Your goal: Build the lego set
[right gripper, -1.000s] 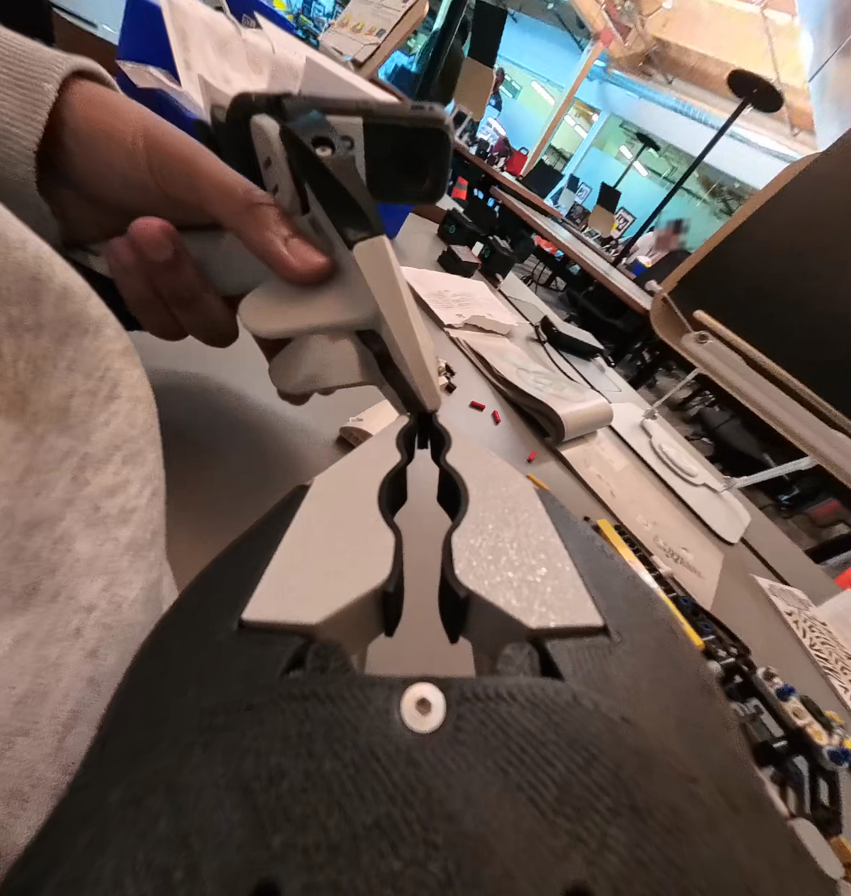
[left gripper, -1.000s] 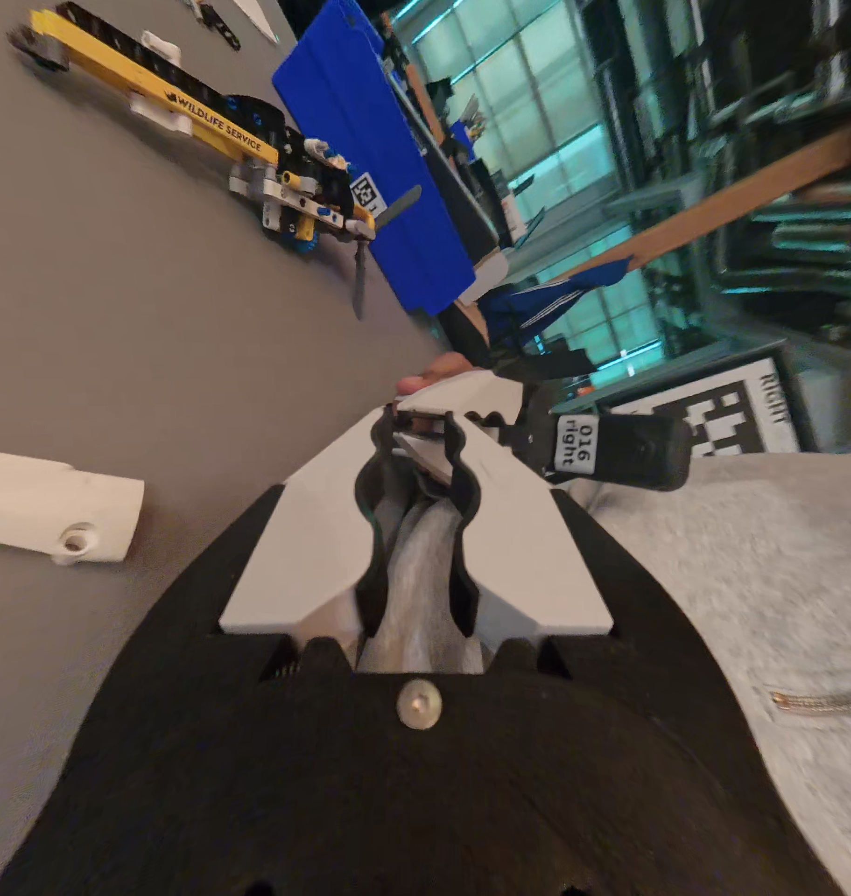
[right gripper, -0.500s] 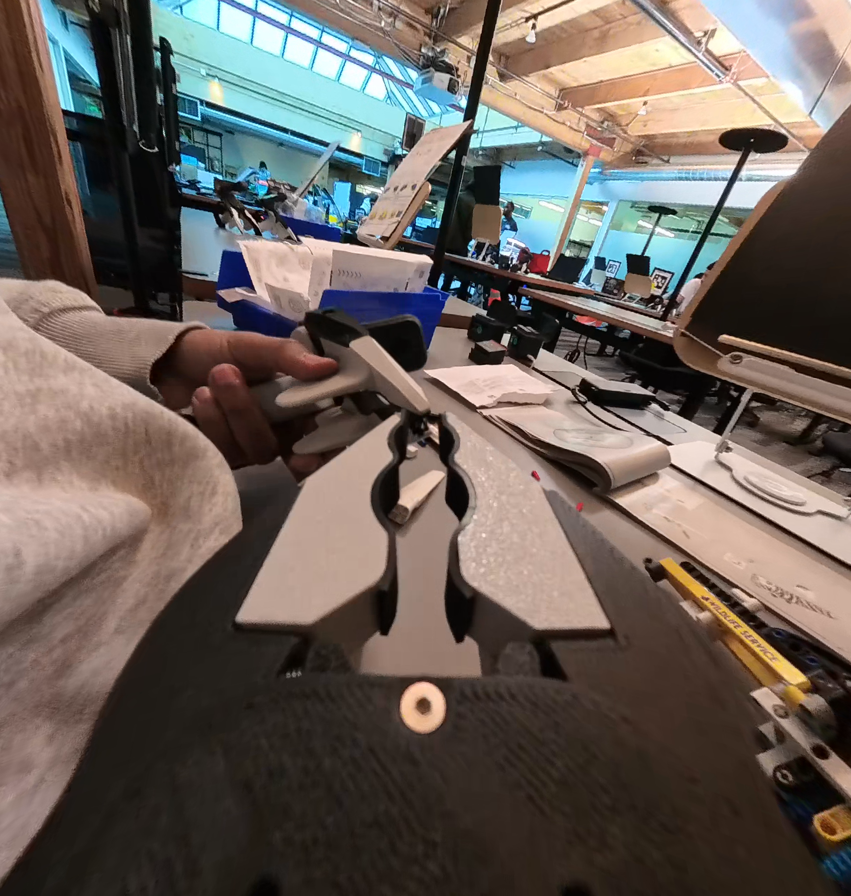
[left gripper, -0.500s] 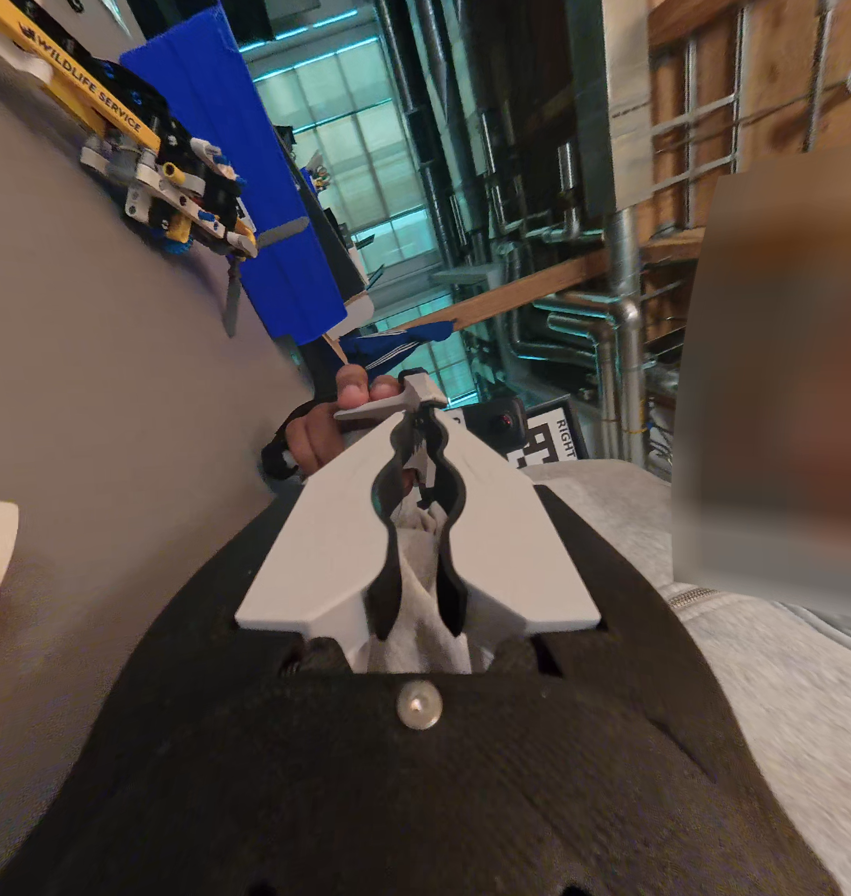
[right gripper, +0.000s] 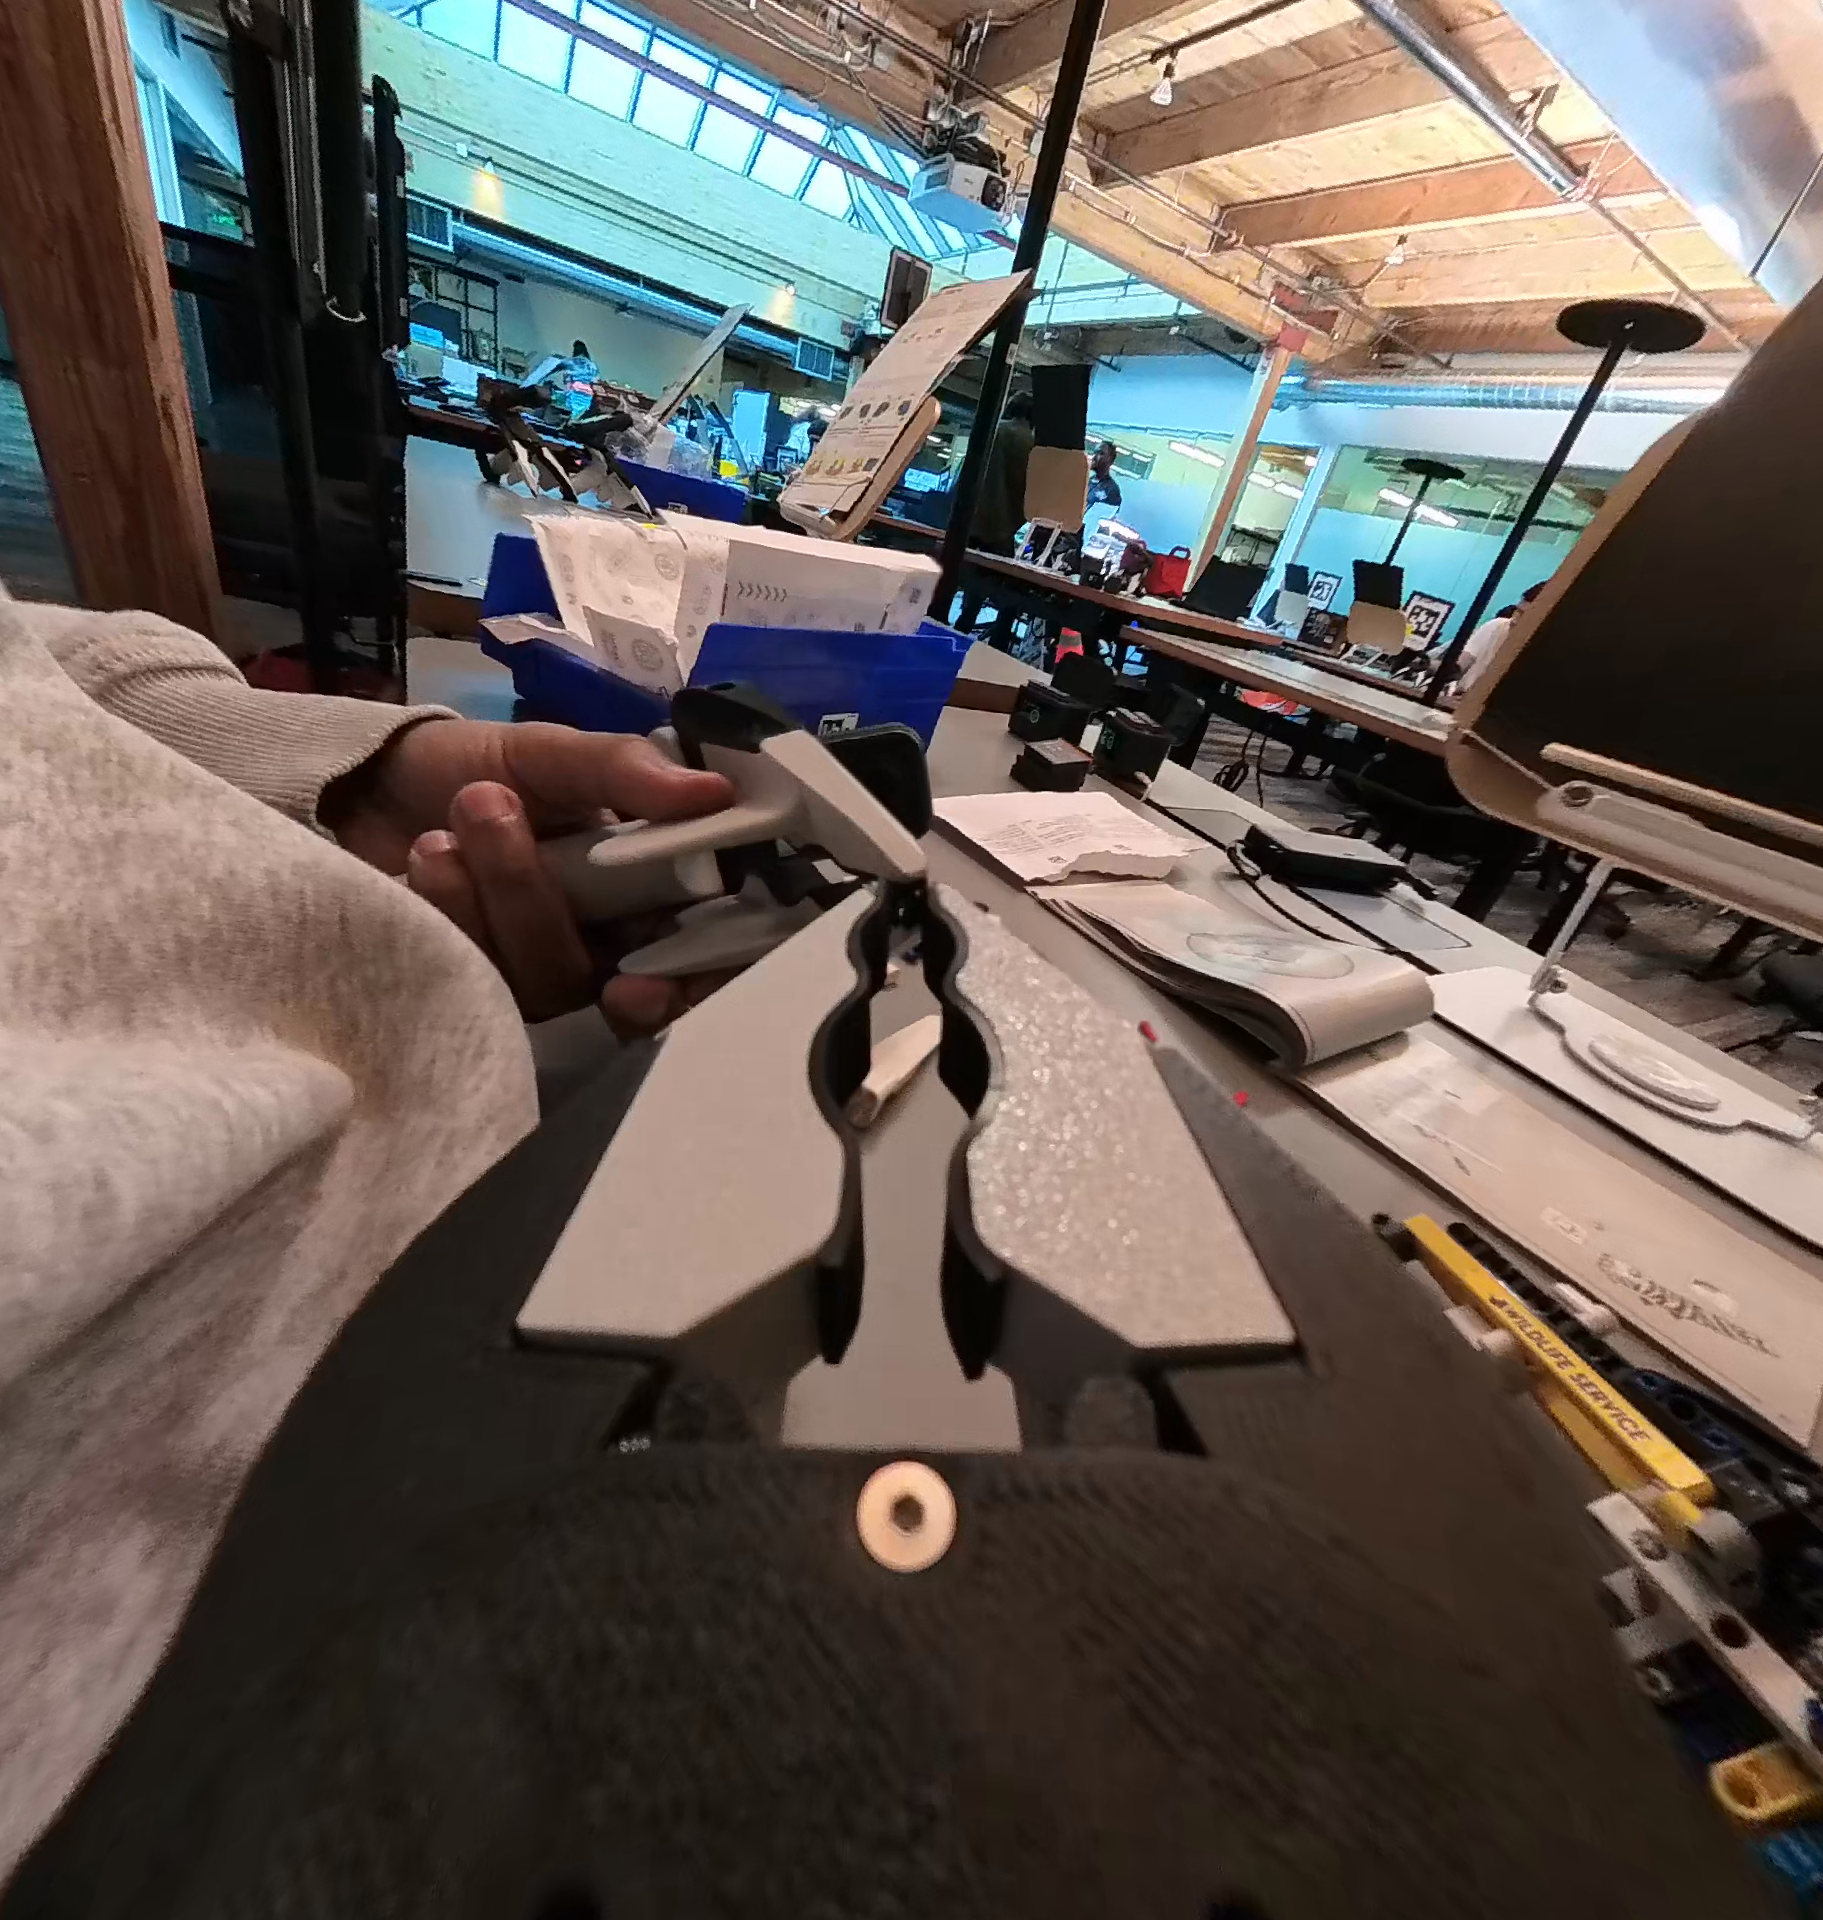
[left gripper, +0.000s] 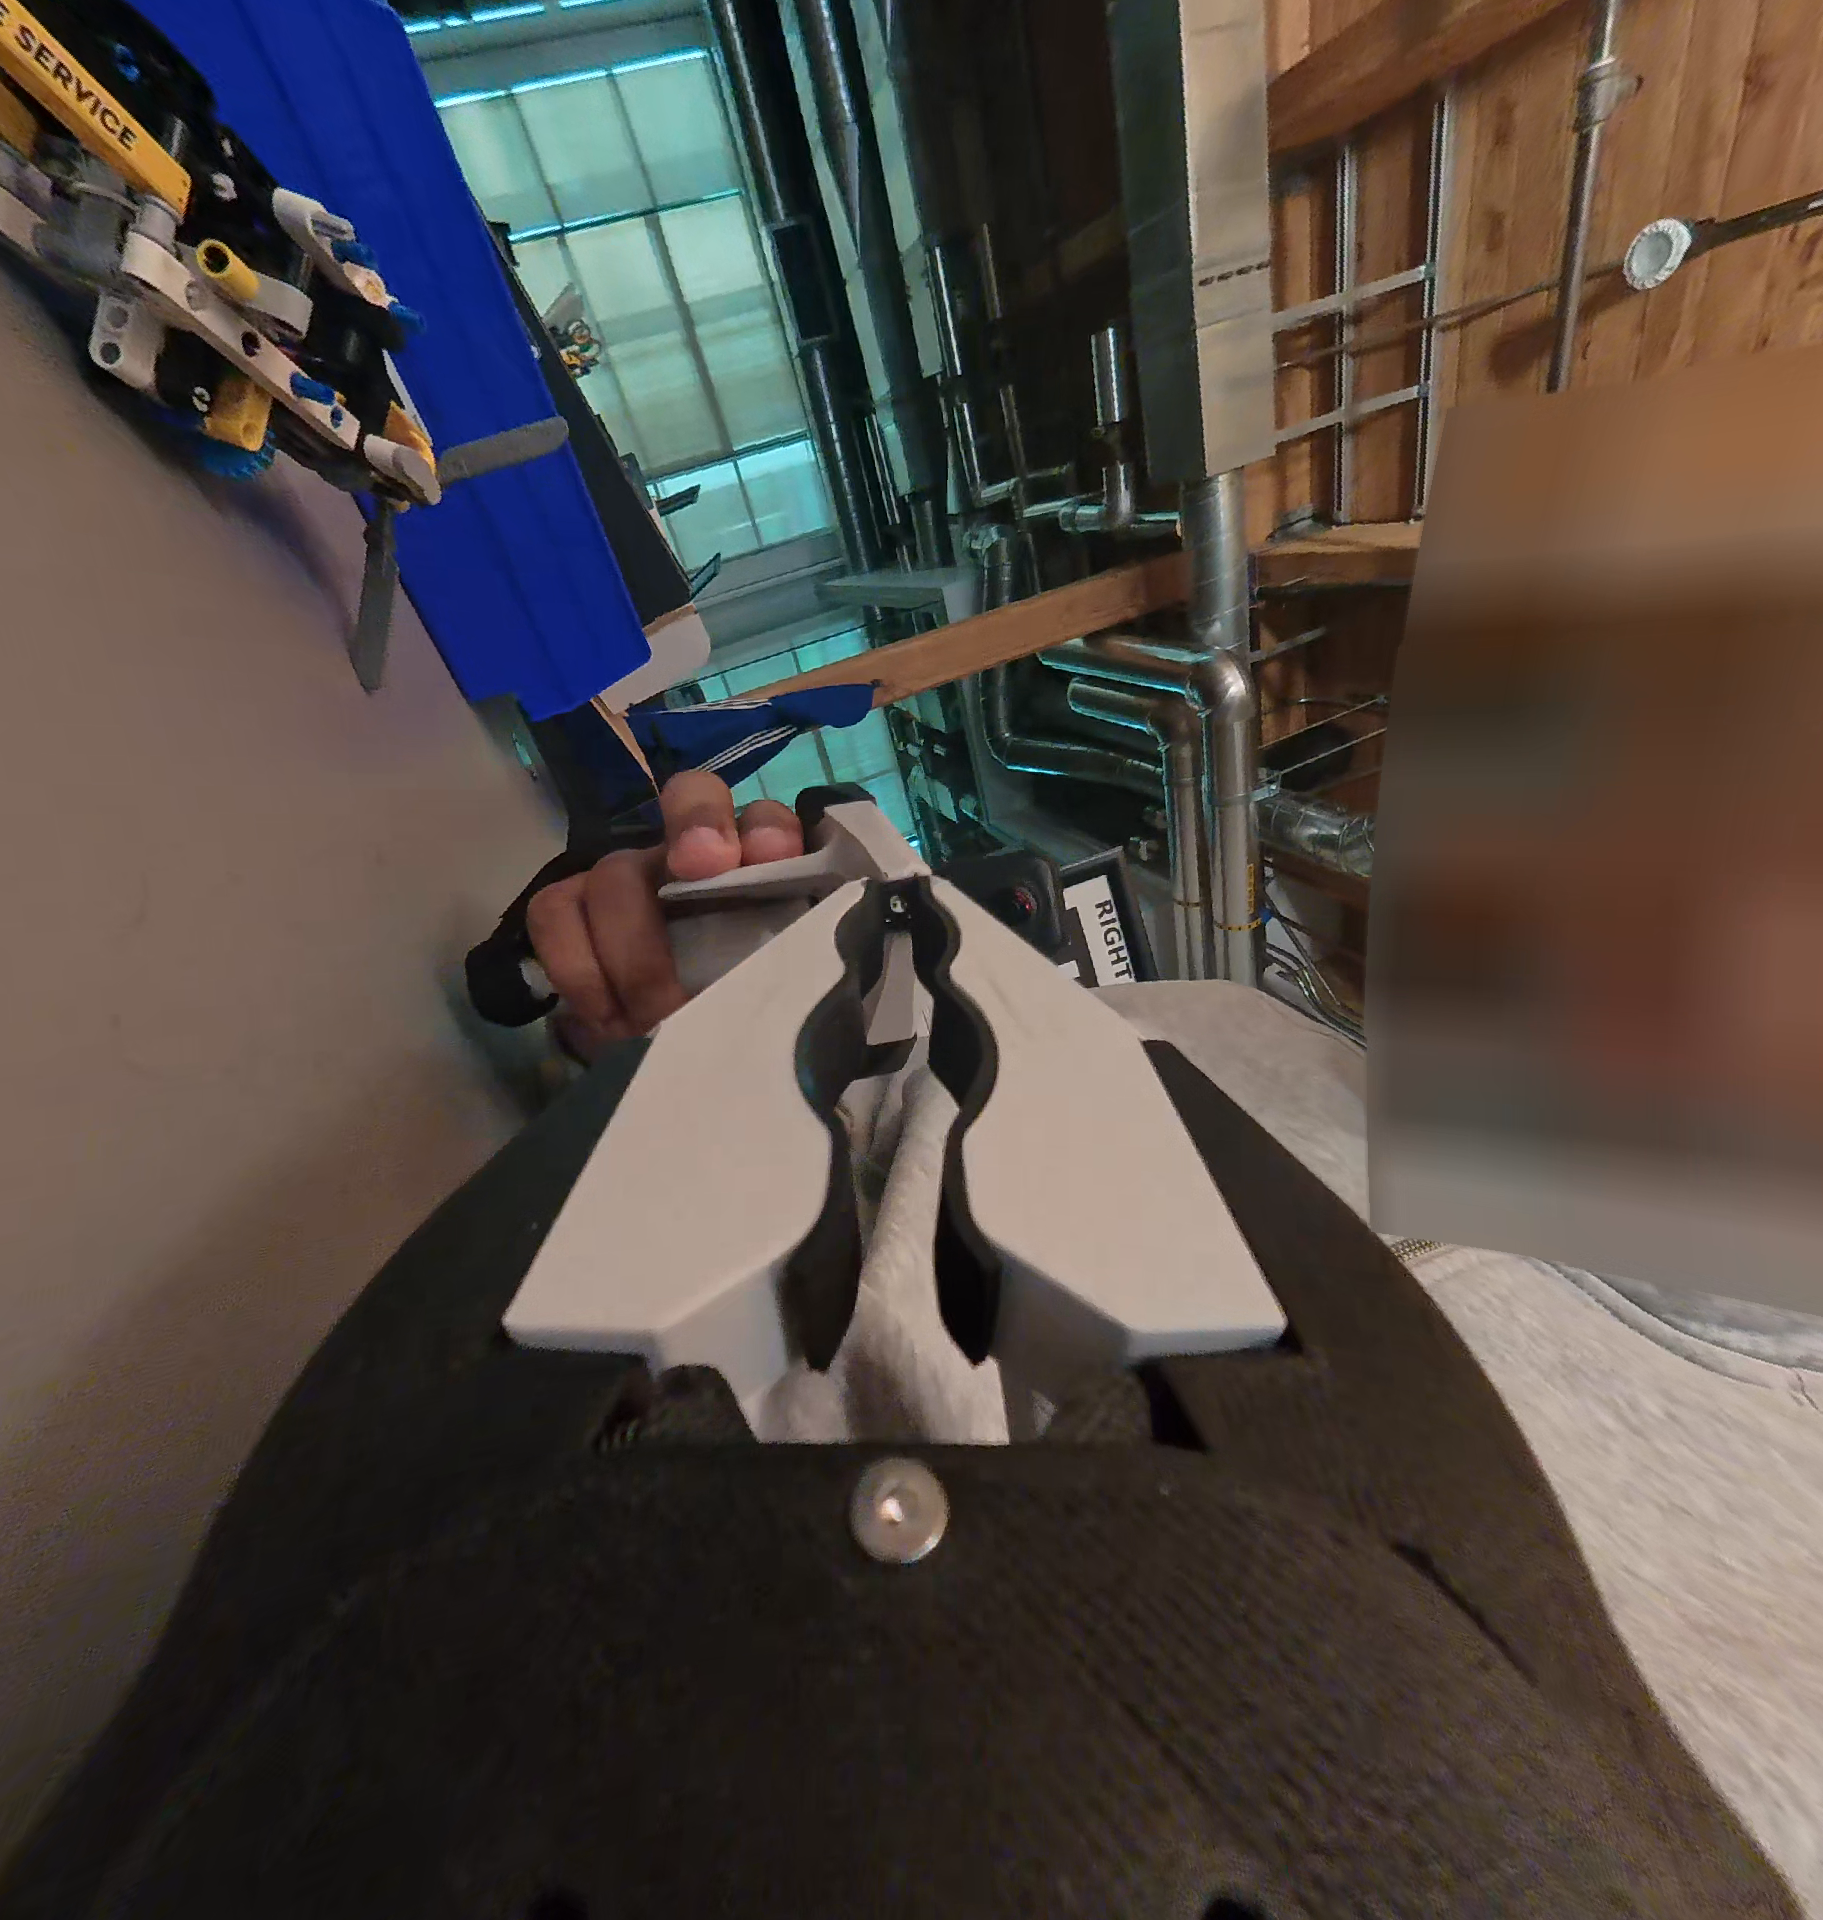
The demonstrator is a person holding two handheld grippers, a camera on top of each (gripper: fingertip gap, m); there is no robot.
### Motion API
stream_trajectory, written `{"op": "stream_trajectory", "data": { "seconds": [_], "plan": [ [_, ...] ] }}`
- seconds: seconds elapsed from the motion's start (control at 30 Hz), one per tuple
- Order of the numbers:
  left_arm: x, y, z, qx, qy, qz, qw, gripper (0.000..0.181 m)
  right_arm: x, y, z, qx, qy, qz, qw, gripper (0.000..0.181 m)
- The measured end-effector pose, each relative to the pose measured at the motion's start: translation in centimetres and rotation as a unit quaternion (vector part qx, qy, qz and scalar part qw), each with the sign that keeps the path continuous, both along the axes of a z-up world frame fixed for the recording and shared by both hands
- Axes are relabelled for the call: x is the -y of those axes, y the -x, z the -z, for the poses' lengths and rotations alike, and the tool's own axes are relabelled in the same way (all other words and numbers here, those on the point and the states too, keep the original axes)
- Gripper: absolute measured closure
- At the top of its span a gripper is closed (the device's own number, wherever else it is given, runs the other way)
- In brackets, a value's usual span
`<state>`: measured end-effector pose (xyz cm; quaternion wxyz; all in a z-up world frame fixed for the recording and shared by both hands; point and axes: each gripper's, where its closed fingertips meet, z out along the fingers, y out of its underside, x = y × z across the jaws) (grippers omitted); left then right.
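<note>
left wrist view: lego model [left gripper: 211,301] far left on table [left gripper: 159,883], well apart from both grippers. left gripper [left gripper: 891,906] and right gripper [right gripper: 902,902] meet tip to tip, each pinched nearly closed on a small dark piece [left gripper: 894,906]. looks like a mid-air handover; next needs one clean release.

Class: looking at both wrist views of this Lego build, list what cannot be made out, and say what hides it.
- Small black piece at the closed jaws' tips: too small to identify, either view.
- Lego model: cut off by the frame edge, both views.
- Red bits on the table: too small, right wrist view.
</note>
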<state>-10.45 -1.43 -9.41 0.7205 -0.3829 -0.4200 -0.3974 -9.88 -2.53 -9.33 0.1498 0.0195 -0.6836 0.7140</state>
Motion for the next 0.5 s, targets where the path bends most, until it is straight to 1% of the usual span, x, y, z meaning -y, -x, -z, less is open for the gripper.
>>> {"op": "stream_trajectory", "data": {
  "seconds": [0.13,0.2,0.3,0.5],
  "plan": [
    [0.14,0.06,0.03,-0.001,0.002,-0.004,1.000,0.180,-0.02,0.05,0.09,-0.019,-0.006,0.011,1.000,0.178],
    [0.43,0.19,0.00,0.000,0.001,-0.009,1.000,0.180,-0.06,0.11,0.20,-0.018,-0.009,0.010,1.000,0.178],
    [0.38,0.12,0.16,-0.008,0.023,-0.011,1.000,0.180,-0.10,0.09,0.40,-0.013,-0.017,0.000,1.000,0.179],
    [0.29,0.21,0.37,-0.008,0.031,-0.015,0.999,0.180,-0.02,0.24,0.56,-0.013,-0.018,0.008,1.000,0.178]
  ]
}}
